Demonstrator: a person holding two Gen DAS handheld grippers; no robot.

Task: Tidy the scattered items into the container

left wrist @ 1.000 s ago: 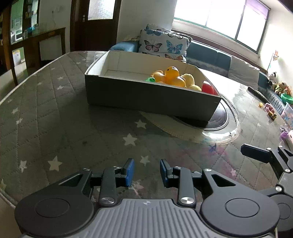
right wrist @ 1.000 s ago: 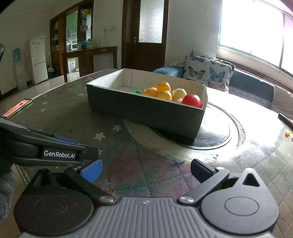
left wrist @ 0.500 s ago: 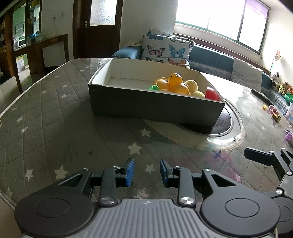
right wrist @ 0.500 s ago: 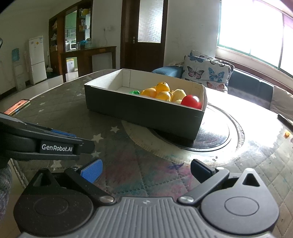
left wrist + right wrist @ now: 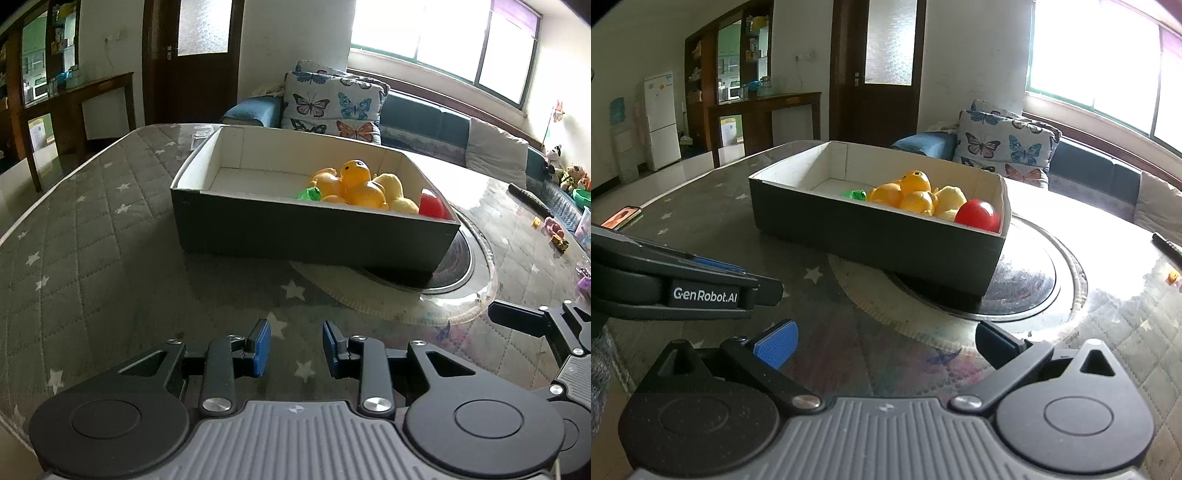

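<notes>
1. Box (image 5: 310, 236) sits ahead of you on the star-quilted table (image 5: 92, 251), dark outside, white inside, its right end resting over the round glass turntable (image 5: 469, 266).
2. Your toys are piled at the box's right end: orange rubber duck (image 5: 356, 177) on top, yellow pieces just beside it, red ball (image 5: 977, 216) in the near right corner, green item (image 5: 309, 193) on the left of the heap, all touching or nearly so. Left half of the box shows bare white floor.
3. Your left gripper (image 5: 295, 349) hovers low over the table, short of the box. Blue-padded fingers (image 5: 260, 347) stand apart by a modest gap with only the tablecloth between them.
4. Your right gripper (image 5: 886, 341) is spread much wider, blue pad (image 5: 775, 343) far from its dark partner, holding no object. It also sits short of the box.
5. In the right wrist view, your left gripper's body crosses the left edge, just beside the right one.
6. Butterfly cushions (image 5: 332, 107) lie on the sofa behind the table. Phone (image 5: 622, 216) rests at the table's far left edge. Small toys (image 5: 554, 230) lie scattered on the right side of the table, well apart from the box.
</notes>
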